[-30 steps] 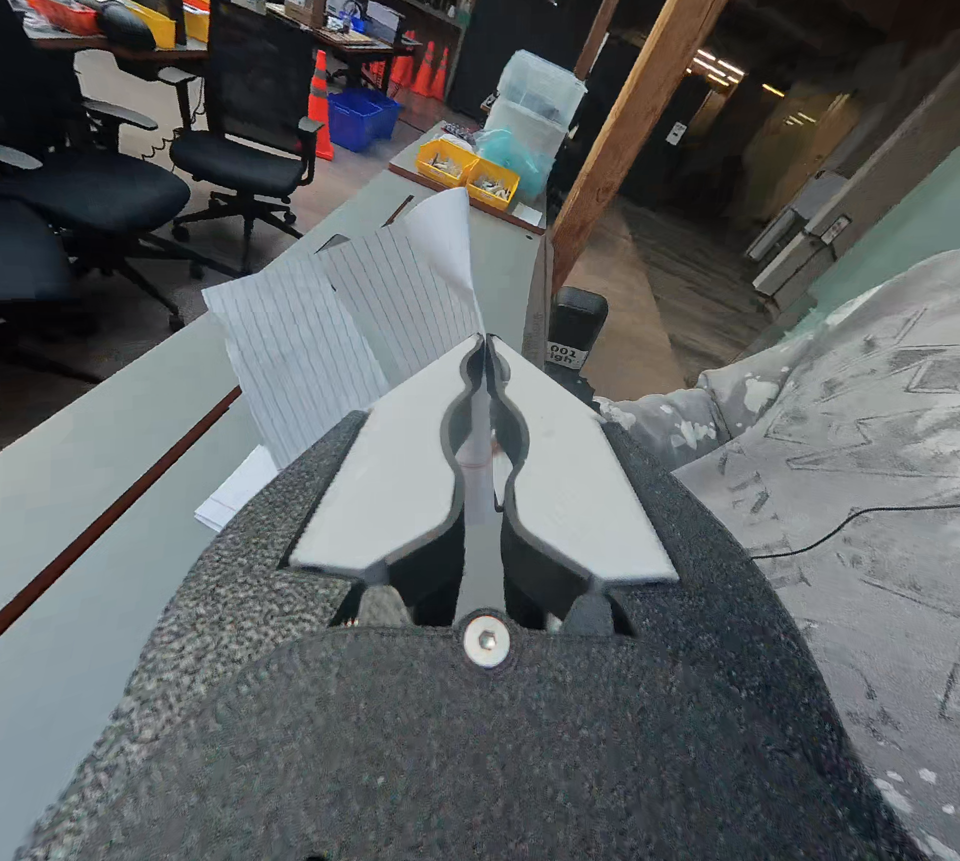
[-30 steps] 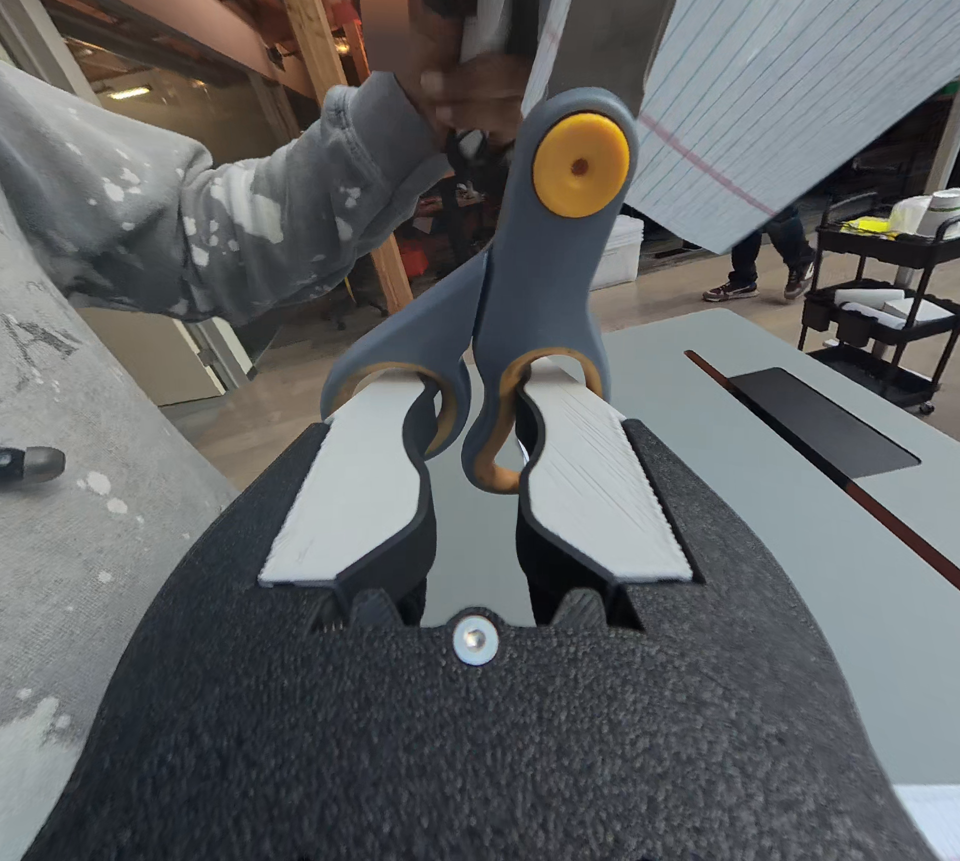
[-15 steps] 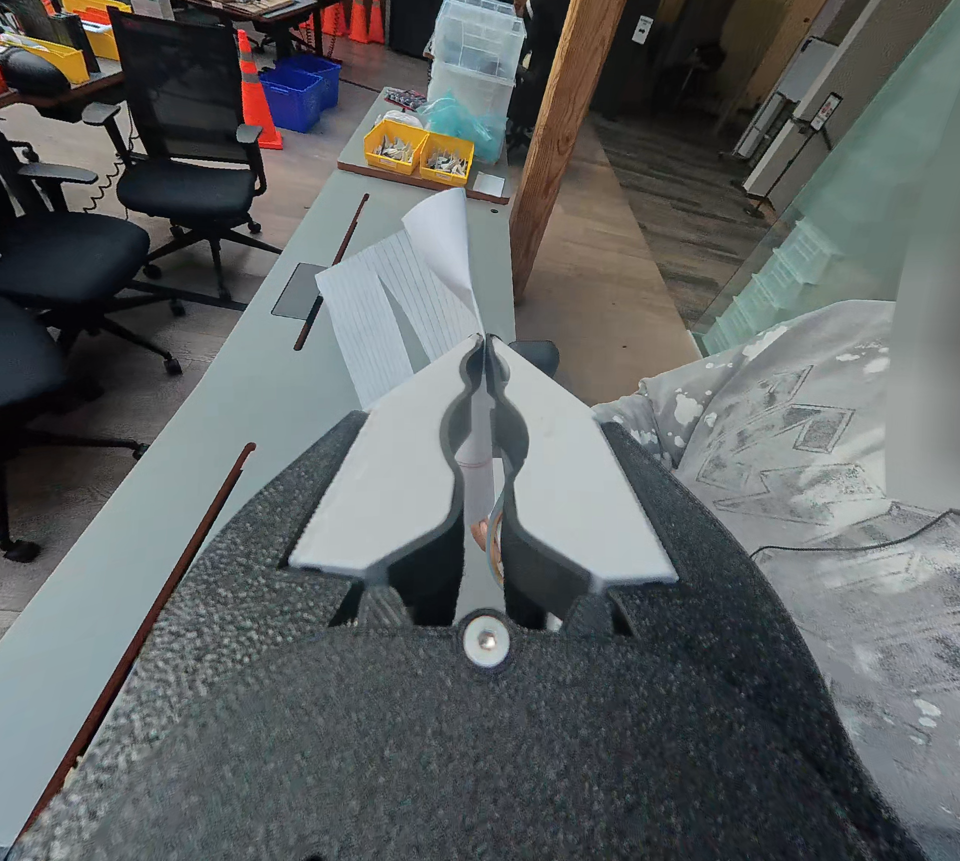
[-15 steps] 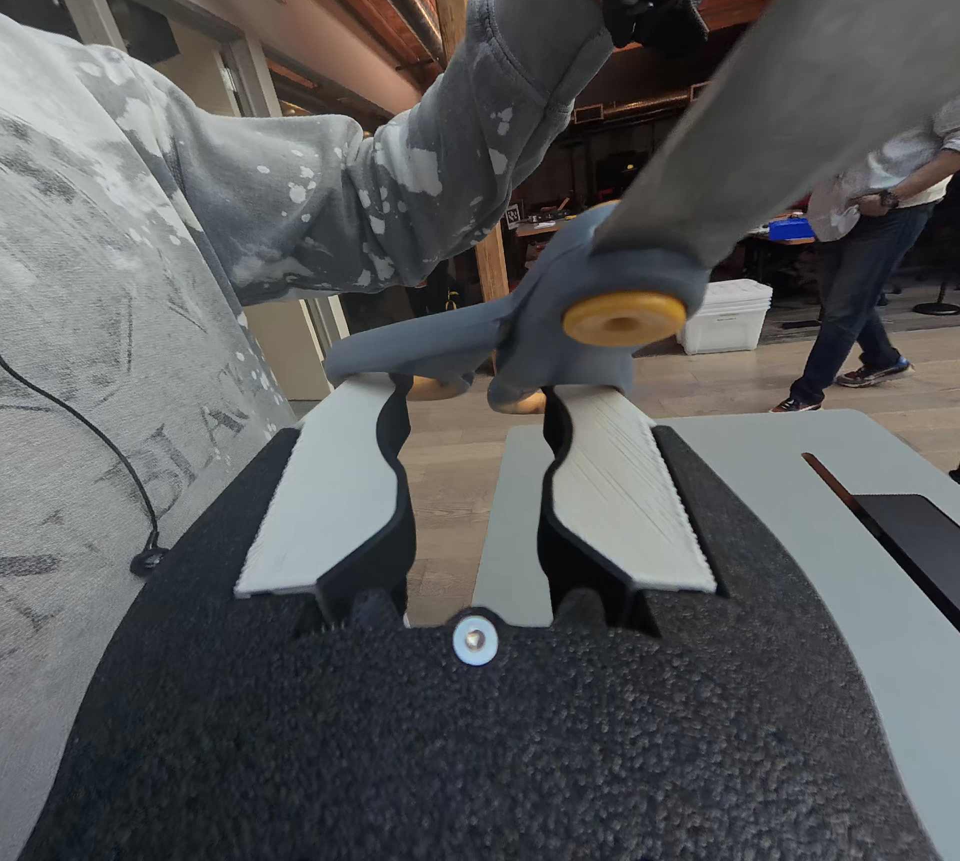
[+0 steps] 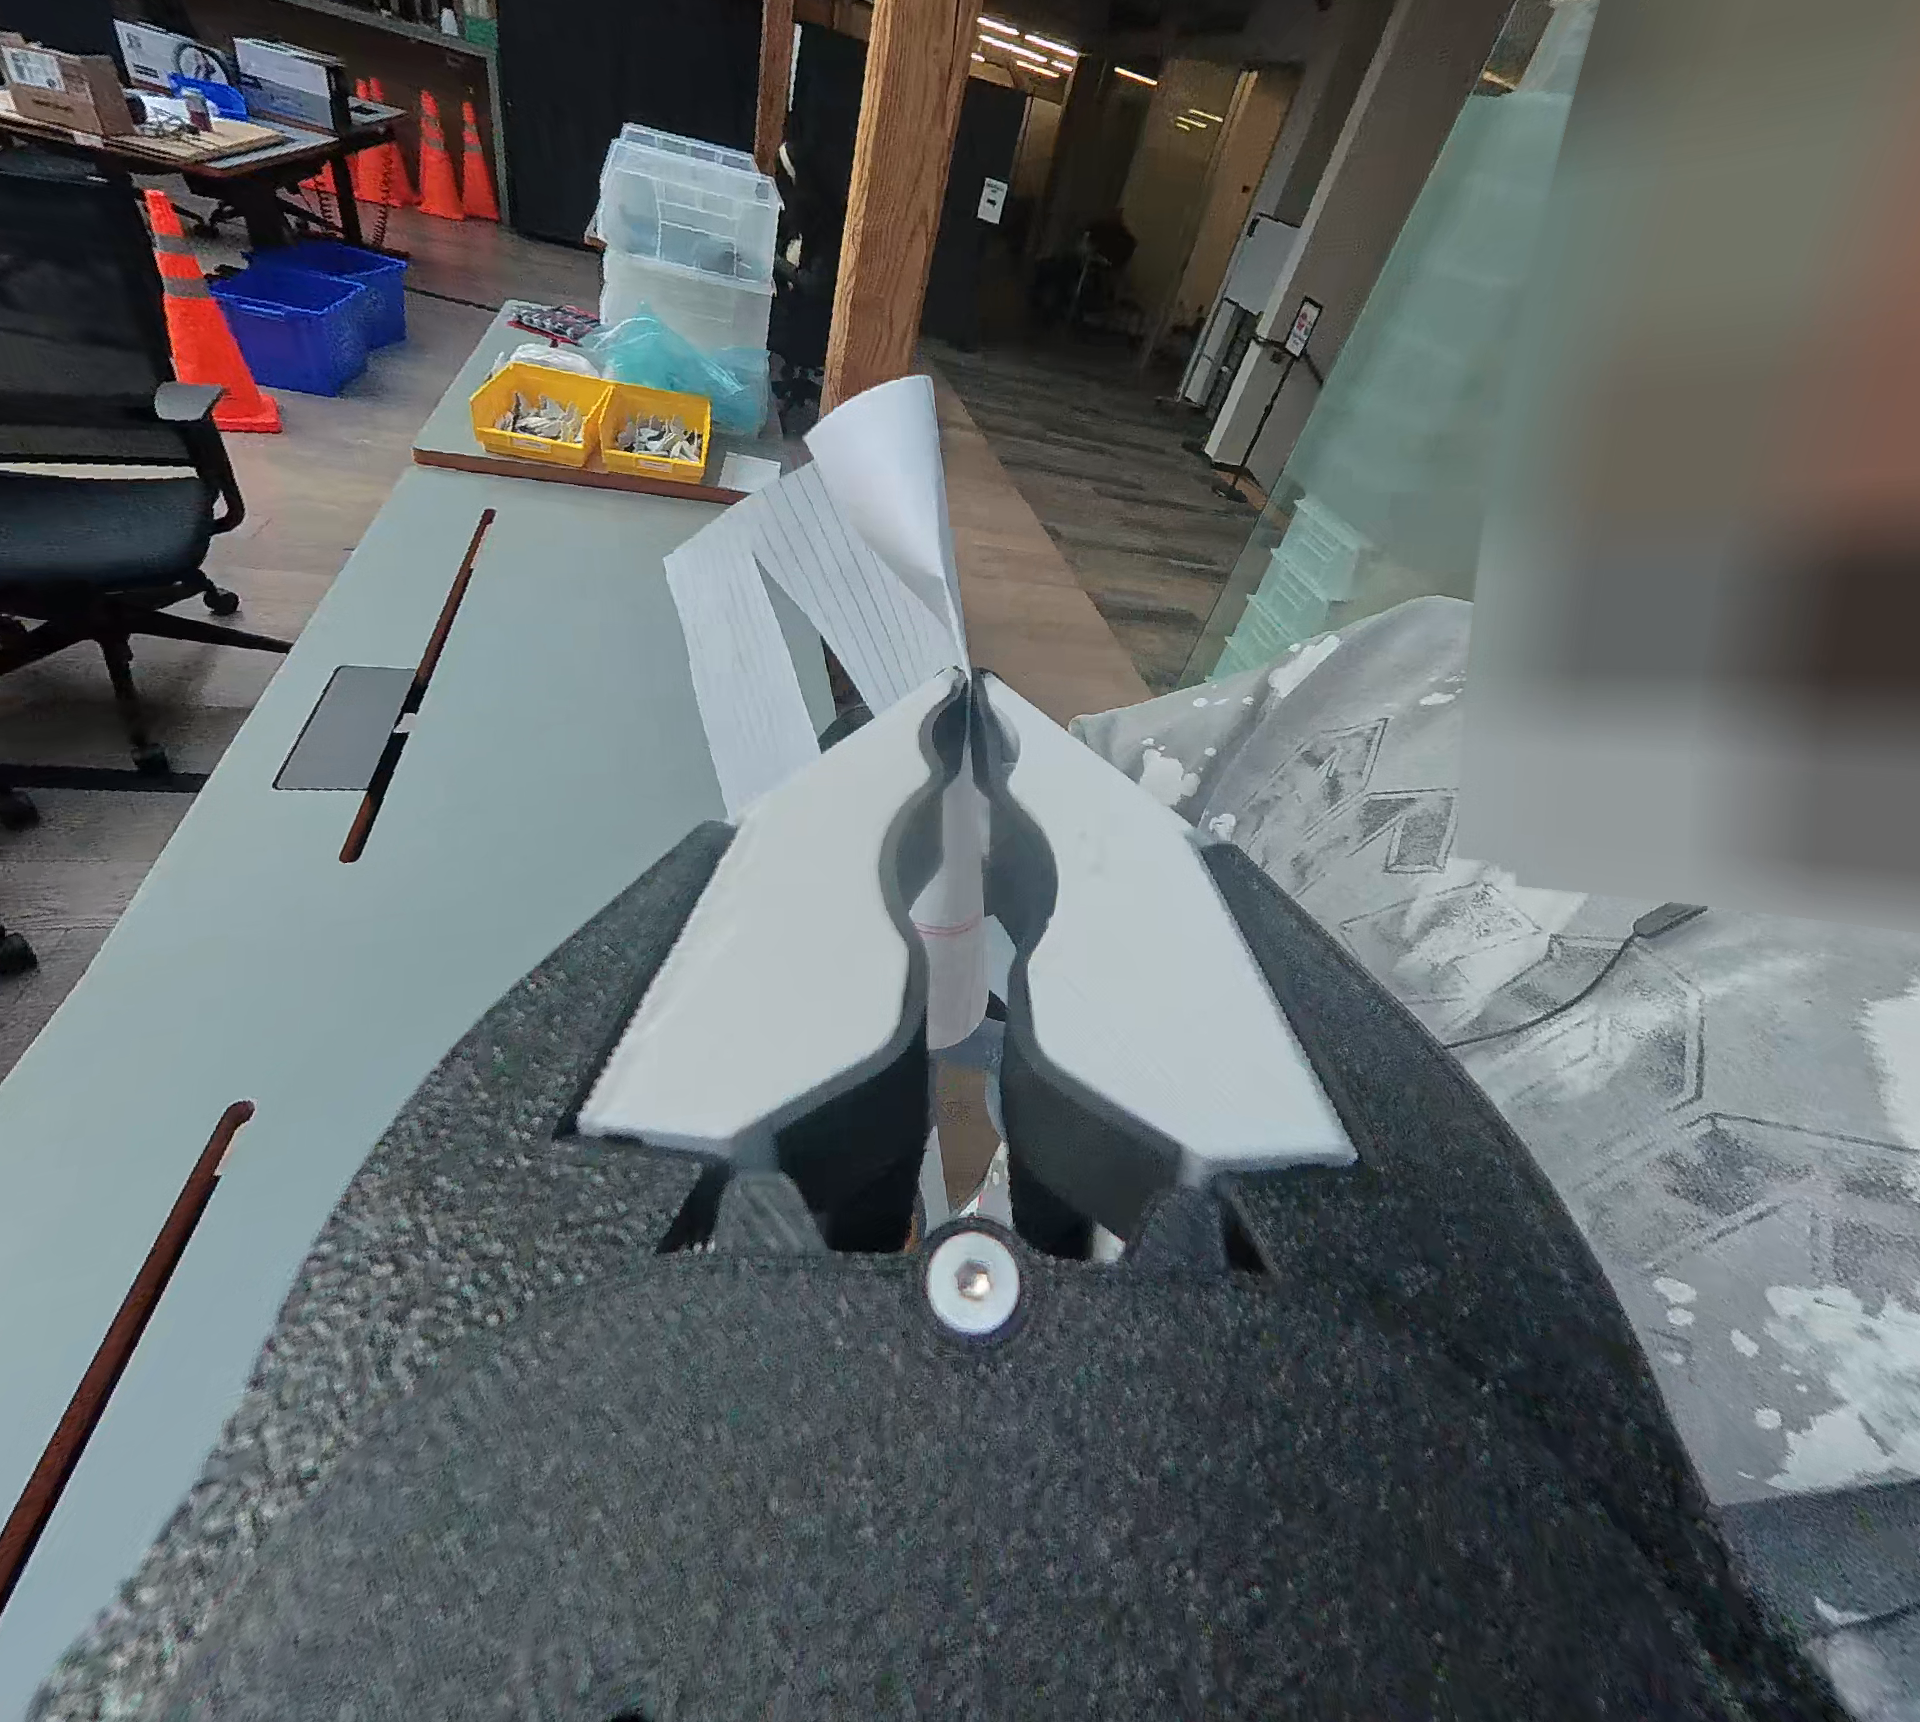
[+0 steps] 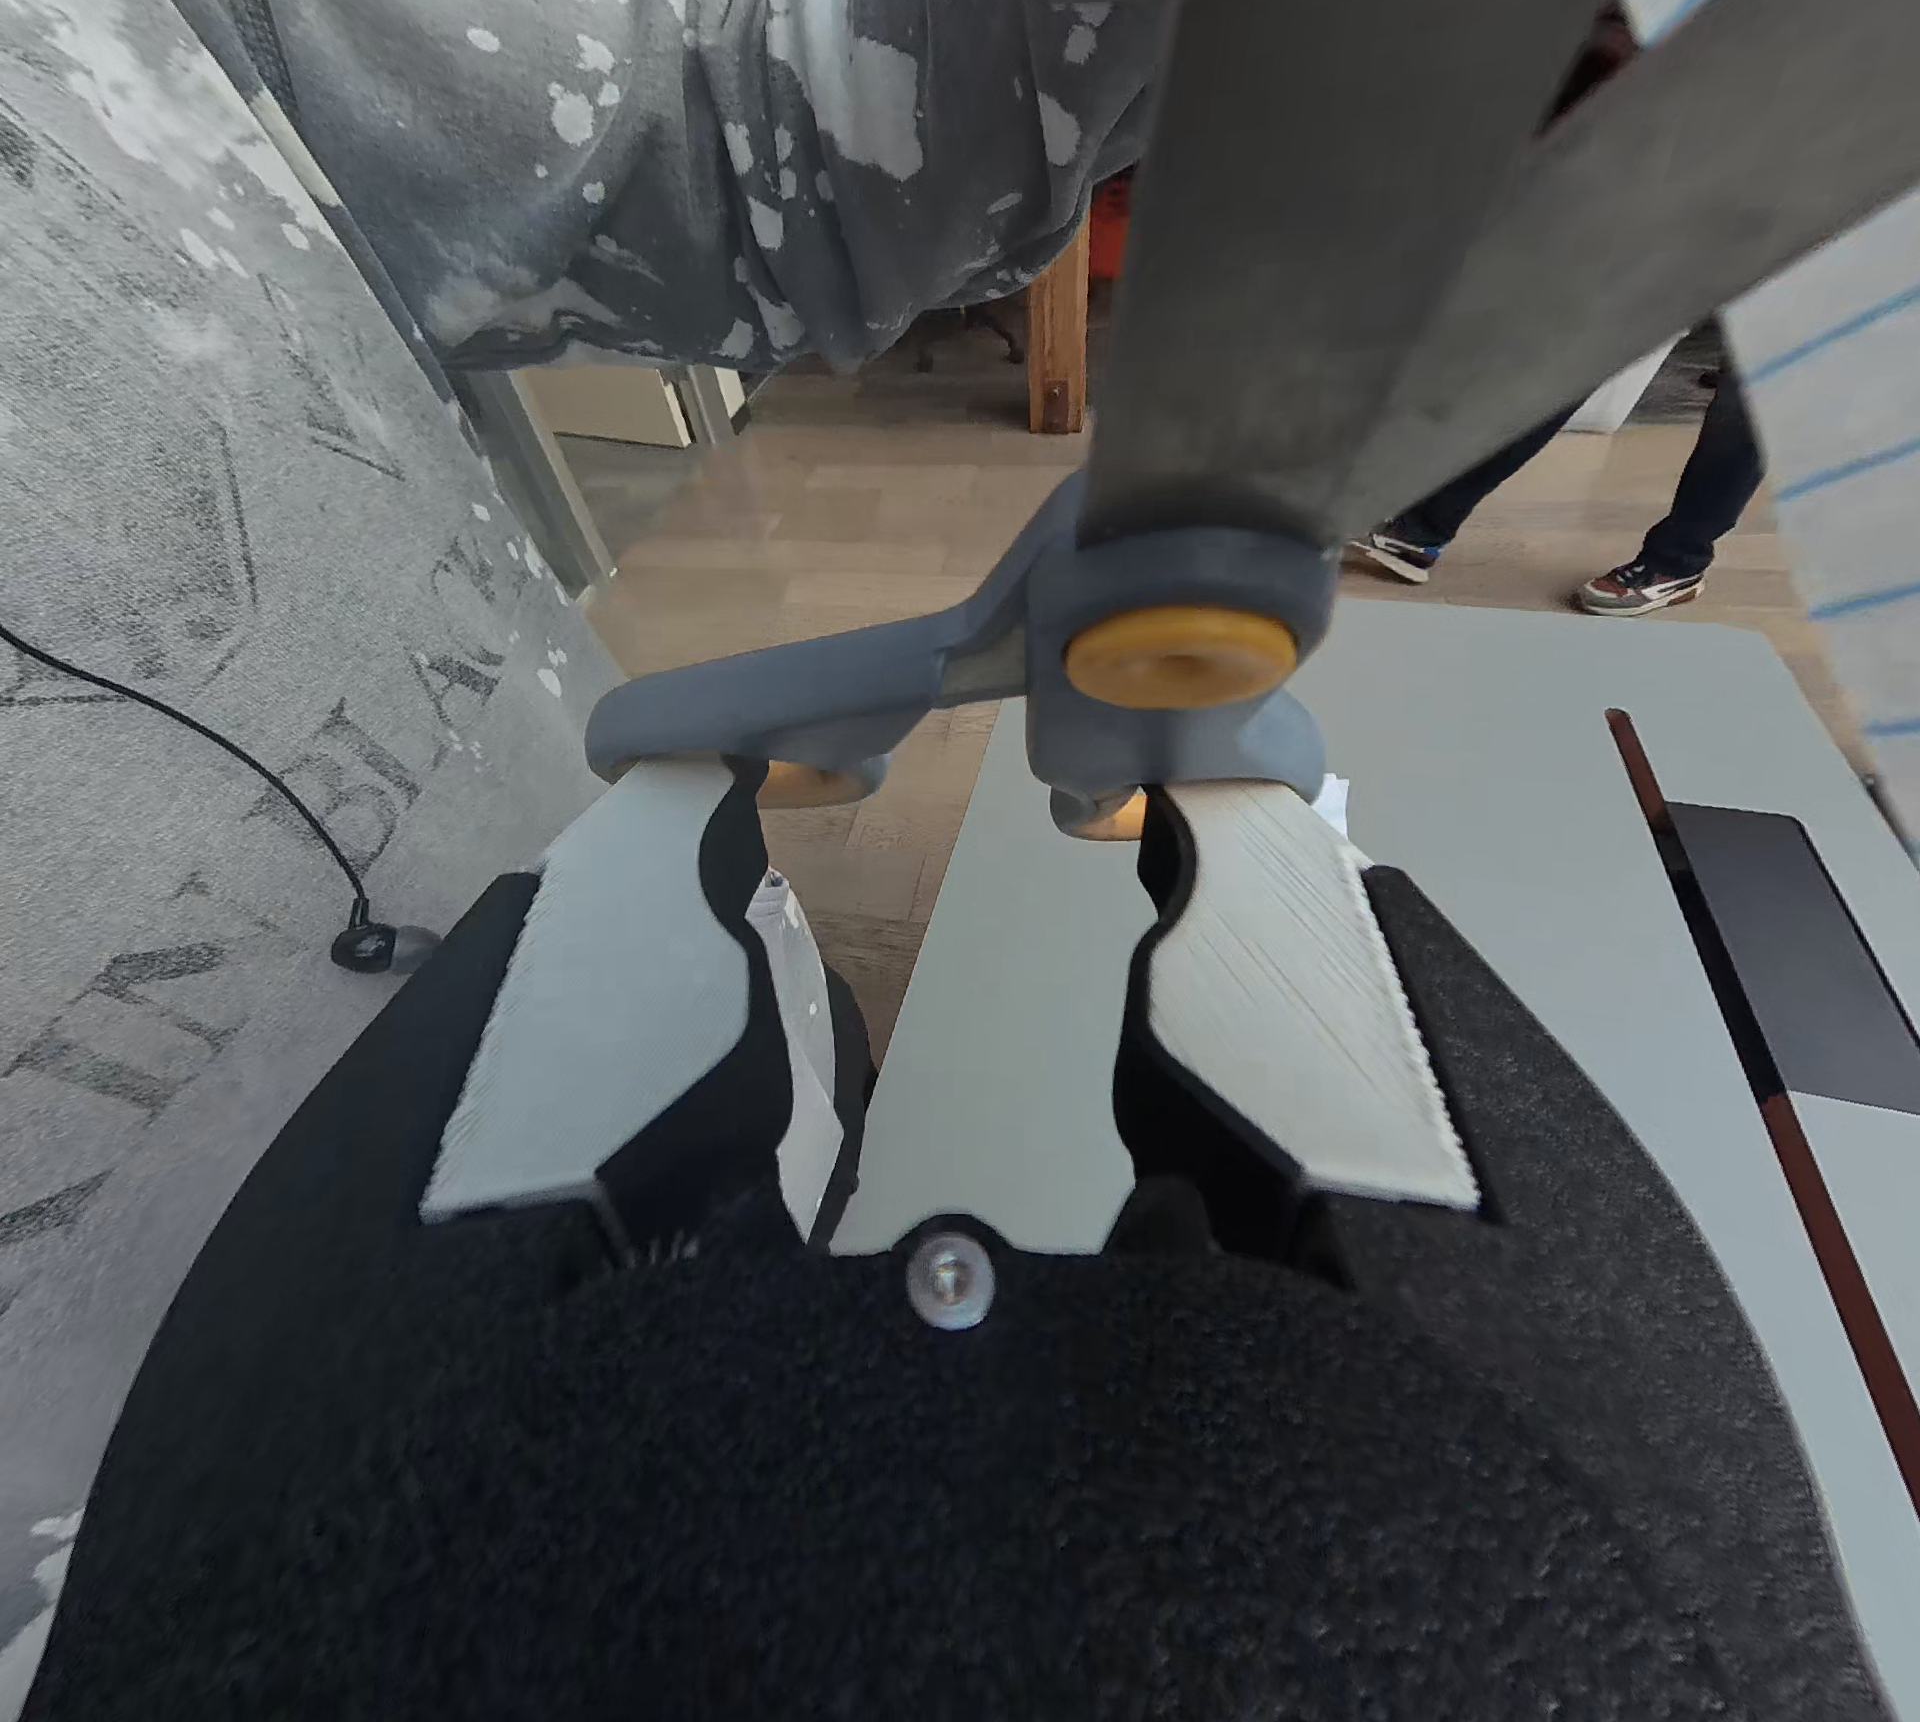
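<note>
Left gripper (image 5: 966, 685) fingers pinched lined paper (image 5: 831, 592) above desk (image 5: 416, 841). Right gripper (image 6: 940, 773) fingers spread inside scissors (image 6: 1143, 664) handle loops, blades apart.

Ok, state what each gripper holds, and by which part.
Left gripper: shut on the lined paper, pinched at its near edge. Right gripper: open, fingers through the scissors' handle loops, spreading them.
</note>
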Motion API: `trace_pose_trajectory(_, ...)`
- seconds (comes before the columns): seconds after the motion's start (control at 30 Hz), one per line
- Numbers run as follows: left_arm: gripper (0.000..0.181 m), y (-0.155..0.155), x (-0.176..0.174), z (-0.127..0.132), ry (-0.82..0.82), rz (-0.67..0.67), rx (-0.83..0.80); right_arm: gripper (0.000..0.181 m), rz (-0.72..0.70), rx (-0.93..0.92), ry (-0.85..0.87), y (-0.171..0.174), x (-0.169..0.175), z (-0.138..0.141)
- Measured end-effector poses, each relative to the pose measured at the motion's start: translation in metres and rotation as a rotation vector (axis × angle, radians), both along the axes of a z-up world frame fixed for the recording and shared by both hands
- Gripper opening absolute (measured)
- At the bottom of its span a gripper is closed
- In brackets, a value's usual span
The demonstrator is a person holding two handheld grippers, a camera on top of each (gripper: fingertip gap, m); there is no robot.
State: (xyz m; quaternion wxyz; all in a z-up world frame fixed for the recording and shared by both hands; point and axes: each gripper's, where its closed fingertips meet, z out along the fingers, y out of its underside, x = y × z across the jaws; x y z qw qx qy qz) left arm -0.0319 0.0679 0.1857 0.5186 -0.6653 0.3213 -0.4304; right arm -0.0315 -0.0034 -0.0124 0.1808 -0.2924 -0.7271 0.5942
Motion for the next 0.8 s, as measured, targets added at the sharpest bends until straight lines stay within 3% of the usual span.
trace_pose_trajectory(0.27,0.000,-0.006,-0.001,-0.003,-0.033,-0.045,-0.001,0.079,0.097,0.022,-0.051,-0.017,0.004,0.003)
trace_pose_trajectory(0.57,0.000,-0.011,-0.012,-0.029,-0.031,-0.056,-0.082,0.078,-0.009,0.020,0.007,0.018,0.002,0.029)
trace_pose_trajectory(0.8,0.000,-0.006,-0.021,-0.051,-0.042,-0.032,-0.143,0.071,-0.098,0.042,0.013,0.042,-0.001,0.033)
